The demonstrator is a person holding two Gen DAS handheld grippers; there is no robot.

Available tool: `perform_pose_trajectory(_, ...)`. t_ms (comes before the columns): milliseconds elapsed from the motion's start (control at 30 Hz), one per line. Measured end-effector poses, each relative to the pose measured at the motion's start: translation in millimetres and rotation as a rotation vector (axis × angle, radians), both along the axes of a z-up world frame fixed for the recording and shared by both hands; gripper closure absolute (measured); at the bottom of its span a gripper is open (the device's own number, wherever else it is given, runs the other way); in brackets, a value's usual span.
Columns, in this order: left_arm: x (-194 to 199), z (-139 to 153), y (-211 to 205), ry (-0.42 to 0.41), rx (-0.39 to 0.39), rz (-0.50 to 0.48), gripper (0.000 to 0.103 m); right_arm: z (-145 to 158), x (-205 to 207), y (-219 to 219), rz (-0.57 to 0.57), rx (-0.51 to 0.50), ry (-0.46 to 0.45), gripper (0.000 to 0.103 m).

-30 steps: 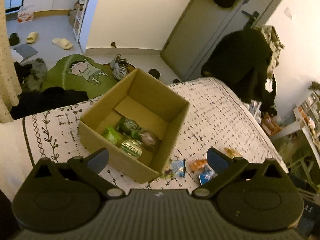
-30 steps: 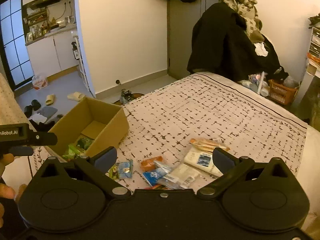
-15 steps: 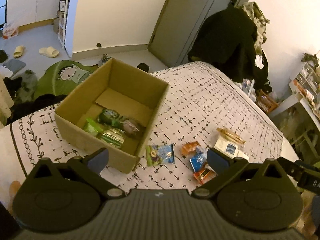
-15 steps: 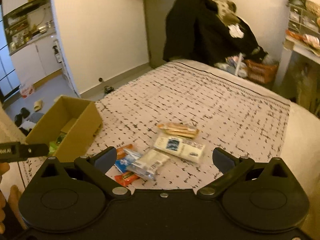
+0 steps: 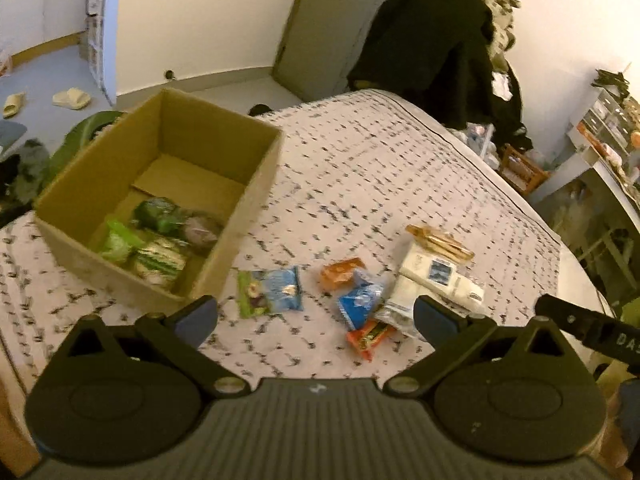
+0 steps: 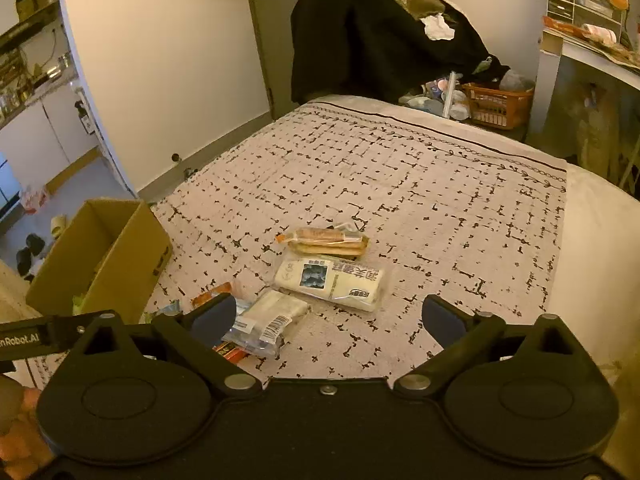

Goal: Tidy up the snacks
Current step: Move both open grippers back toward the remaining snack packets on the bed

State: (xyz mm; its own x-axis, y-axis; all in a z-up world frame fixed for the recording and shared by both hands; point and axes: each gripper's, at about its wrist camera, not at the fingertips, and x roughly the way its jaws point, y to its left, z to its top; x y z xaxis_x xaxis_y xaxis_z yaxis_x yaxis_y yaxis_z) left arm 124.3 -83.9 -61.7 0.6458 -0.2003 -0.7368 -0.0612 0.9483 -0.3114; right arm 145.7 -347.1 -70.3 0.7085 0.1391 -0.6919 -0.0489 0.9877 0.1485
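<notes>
Left gripper (image 5: pixel 316 316): lower middle of the left wrist view, jaws spread wide, nothing between the blue-padded fingers (image 5: pixel 196 314); it hangs above the loose snacks.
Right gripper (image 6: pixel 328 316): lower middle of the right wrist view, jaws wide but closing, nothing held; the packets lie on the cover below and beyond the gap.
Brown cardboard box (image 5: pixel 248 208): open-topped, left of centre in the left view, on the bed; in the right view it sits at the left edge (image 6: pixel 132 256).
Snacks in box: green-wrapped packets (image 5: pixel 156 248) bunched in the near corner.
Green-and-blue packet (image 5: pixel 270 290): flat on the cover, just beside the box's near right corner.
Orange packet (image 5: pixel 340 274), blue packet (image 5: pixel 360 304), red-orange packet (image 5: pixel 370 338): clustered right of it, close together.
White rectangular packet with a blue picture (image 6: pixel 332 280): centre of the right view, lying flat.
Clear bag of tan biscuit sticks (image 6: pixel 328 240): just above the white packet, touching it.
Clear barcoded packet (image 6: pixel 268 322): beside the right gripper's left finger.
White bed cover with black dashes (image 6: pixel 400 184): carries everything.
</notes>
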Motion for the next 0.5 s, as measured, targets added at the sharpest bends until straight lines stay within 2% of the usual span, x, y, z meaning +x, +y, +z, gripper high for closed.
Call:
perform_pose_trajectory(300, 13.3, -20.4, -22.7, -0.018, -0.058, -0.019, 0.005, -9.0, 15.5, -13.6, -0.038, 0.018, 0.023, 0.017)
perform_pose_trajectory(433, 23.0, -29.2, -36.8, -0.023, -0.056, -0.050, 0.008, -17.9, 23.7, -28.0, -0.076, 0.032, 0.041, 0.023)
perform_pose_trajectory(500, 27.1, -33.9, -45.4, -0.015, -0.048, -0.073, 0.013, -21.9, 27.5, -33.3, -0.088, 0.050, 0.052, 0.025)
